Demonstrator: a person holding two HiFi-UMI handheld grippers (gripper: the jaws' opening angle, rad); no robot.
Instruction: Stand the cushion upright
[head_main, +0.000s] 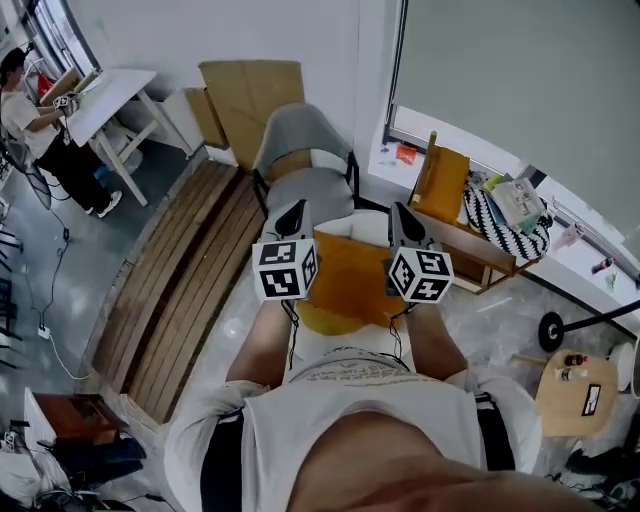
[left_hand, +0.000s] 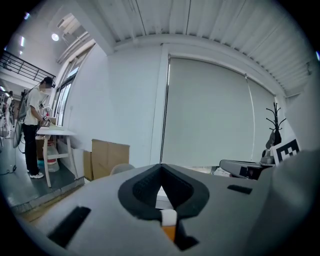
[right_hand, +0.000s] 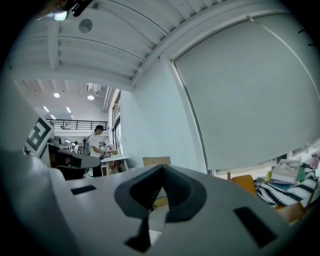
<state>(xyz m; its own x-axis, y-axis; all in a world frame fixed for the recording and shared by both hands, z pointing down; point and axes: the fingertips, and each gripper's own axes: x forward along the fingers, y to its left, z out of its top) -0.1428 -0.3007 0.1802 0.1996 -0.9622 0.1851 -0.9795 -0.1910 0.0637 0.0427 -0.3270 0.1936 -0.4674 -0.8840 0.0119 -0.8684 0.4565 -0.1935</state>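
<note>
Cushion (head_main: 345, 285), orange, hangs at the centre of the head view, just below a grey chair (head_main: 300, 150). Left gripper (head_main: 297, 212) and right gripper (head_main: 400, 215) each pinch its top edge, jaws closed narrow on the fabric.

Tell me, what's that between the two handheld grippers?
An orange cushion fills the stretch between the left gripper and the right gripper, above the grey chair. The head view shows it.
</note>
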